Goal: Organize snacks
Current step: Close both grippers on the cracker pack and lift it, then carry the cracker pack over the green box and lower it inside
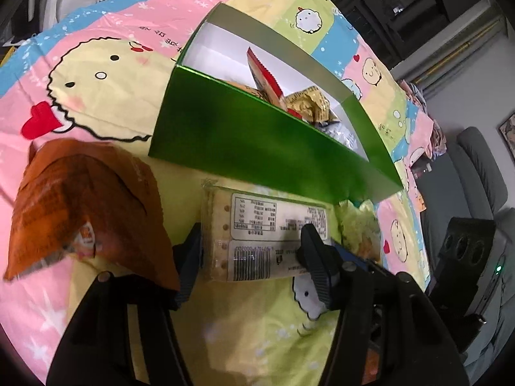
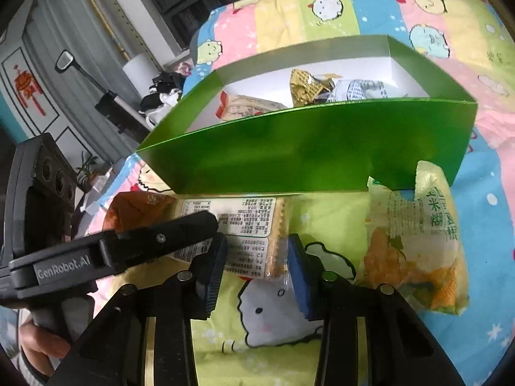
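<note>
Left wrist: one green box (image 1: 257,141), two packets outside it.

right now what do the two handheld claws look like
Both are black plastic. The right claw has ribbed black fingers faced with blue pads and small round silver studs on its frame. The left claw carries white "GenRobot.AI" lettering on its side, a screw head, and a black block with three round holes behind.
</note>
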A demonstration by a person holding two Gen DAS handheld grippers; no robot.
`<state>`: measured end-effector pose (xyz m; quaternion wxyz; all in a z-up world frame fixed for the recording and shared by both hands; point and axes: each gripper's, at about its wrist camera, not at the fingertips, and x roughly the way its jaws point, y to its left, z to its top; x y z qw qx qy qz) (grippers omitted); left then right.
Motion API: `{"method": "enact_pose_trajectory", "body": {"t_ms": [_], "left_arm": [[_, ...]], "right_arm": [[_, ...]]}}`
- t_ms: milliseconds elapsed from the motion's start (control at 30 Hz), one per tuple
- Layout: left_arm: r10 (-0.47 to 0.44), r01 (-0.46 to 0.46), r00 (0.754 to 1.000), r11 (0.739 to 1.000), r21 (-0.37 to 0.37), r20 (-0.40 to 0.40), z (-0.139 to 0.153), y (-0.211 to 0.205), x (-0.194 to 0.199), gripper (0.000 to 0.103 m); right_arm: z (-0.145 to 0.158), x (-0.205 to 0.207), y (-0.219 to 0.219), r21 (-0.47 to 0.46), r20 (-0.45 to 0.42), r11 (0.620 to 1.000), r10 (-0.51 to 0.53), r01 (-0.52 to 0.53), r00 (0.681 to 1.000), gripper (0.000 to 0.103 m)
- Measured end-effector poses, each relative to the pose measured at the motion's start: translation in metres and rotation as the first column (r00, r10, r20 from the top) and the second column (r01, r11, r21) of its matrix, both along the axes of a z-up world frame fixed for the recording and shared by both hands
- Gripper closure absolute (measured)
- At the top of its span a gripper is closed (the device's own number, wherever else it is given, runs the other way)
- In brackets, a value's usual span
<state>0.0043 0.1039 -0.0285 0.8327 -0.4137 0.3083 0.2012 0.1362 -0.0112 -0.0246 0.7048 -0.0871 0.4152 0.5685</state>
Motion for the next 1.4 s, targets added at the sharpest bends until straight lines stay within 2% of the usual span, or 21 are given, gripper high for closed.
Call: {"method": "enact_pose_trajectory", "body": {"t_ms": [200, 733, 1400], "left_arm": [[0.007, -0.007, 1.000, 1.000, -0.001, 0.013, 0.007, -0.013, -0.011, 0.045], [0.012, -0.019, 0.995, 0.998, 0.064, 0.103, 0.058, -0.048, -0.035, 0.045], [-0.004, -0.018, 0.988, 0.990, 0.142, 0.155, 0.099, -0.055, -0.038, 0.045]], "right_arm": [[0.008, -0.013, -0.014, 0.010, 0.008, 1.000, -0.003, 0.002, 1.000, 0.063], [0.058, -0.046, -0.052, 0.106, 0.100, 0.994, -0.010, -0.001, 0.995, 0.063], [0.094, -0.049, -0.063, 0.189, 0.152, 0.982, -0.024, -0.006, 0.988, 0.063]]}}
